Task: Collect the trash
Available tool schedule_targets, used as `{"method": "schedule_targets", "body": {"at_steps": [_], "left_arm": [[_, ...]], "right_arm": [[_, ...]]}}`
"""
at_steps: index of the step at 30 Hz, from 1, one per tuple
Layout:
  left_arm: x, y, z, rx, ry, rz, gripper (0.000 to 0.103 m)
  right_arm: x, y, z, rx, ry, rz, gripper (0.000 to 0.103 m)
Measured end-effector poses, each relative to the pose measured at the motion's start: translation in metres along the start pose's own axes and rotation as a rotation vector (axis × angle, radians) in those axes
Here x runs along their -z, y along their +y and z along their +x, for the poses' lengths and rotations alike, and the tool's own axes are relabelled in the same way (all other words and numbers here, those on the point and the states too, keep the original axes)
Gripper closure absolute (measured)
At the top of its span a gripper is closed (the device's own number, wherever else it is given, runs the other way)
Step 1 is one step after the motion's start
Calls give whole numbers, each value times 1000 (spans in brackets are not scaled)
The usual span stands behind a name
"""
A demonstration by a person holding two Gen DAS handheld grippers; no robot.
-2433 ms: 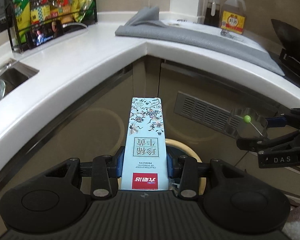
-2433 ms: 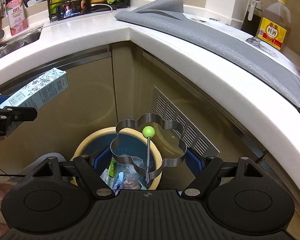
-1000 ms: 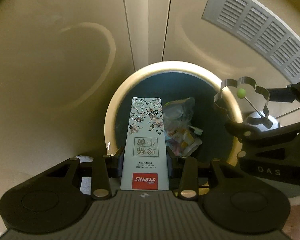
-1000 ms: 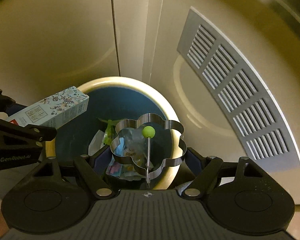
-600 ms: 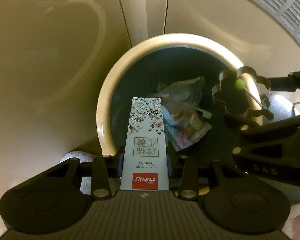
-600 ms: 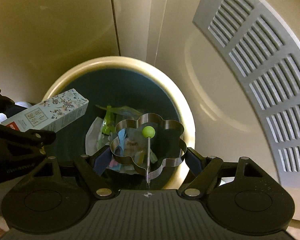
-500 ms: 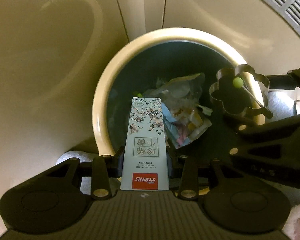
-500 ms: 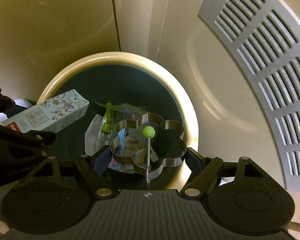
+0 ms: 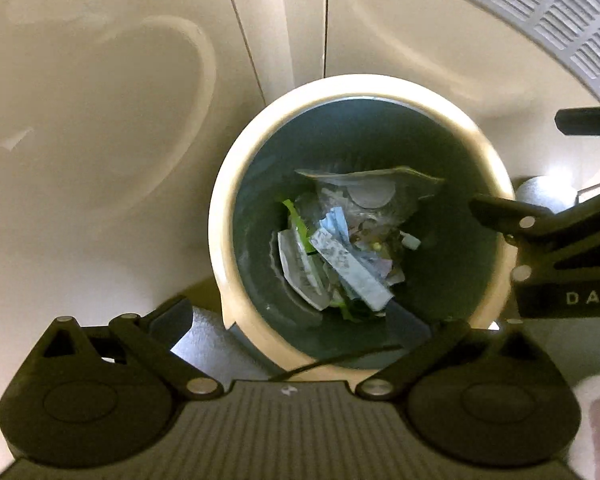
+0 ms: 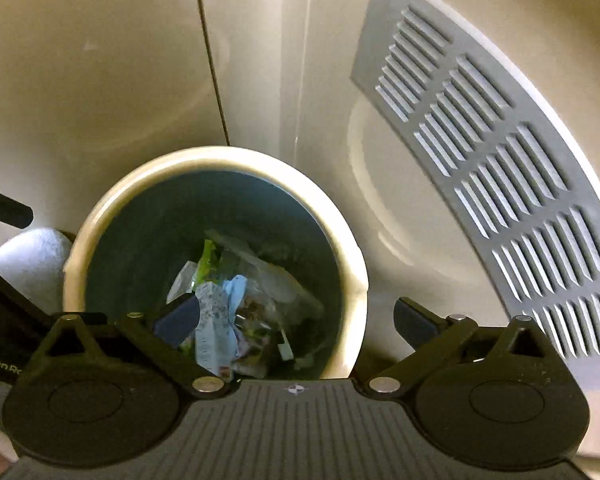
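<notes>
Both grippers hang over the bin (image 9: 220, 240), jaws spread wide and holding nothing, probably so whatever they let go falls straight in. Below the left gripper (image 9: 296, 322) the carton (image 9: 350, 266) lies slantwise on the wrappers (image 9: 364, 200). Below the right gripper (image 10: 296, 322) the same carton (image 10: 210, 332) shows, partly behind the left finger (image 10: 178, 320). Any metal ring among the trash is too dim to pick out, and the bin's bottom is hidden

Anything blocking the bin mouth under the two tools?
Nothing visible. The bin has no lid and its mouth is open; the carton lies inside on the other trash. Left tool and right tool are both open and empty.
</notes>
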State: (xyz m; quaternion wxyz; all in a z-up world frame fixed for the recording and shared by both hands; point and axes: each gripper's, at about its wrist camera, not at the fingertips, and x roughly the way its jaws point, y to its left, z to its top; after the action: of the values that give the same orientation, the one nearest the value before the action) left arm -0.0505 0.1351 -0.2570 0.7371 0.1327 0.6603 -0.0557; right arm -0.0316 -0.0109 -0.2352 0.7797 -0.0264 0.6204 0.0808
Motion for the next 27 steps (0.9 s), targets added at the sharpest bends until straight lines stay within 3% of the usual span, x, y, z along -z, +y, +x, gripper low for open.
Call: {"method": "schedule_targets", "body": {"at_steps": [12, 17, 25, 27], "left_arm": [[45, -11, -46, -8, -66, -61, 0], [64, -20, -71, -70, -114, -41, 0], [80, -10, -99, -94, -168, -137, 0], [80, -6, -104, -72, -173, -163, 0]], "right_arm": [[32, 7, -57, 6, -72, 62, 0], [45, 8, -81, 34, -127, 76, 0], [65, 16, -98, 82, -156, 80, 0], [67, 19, -102, 90, -165, 77, 0]]}}
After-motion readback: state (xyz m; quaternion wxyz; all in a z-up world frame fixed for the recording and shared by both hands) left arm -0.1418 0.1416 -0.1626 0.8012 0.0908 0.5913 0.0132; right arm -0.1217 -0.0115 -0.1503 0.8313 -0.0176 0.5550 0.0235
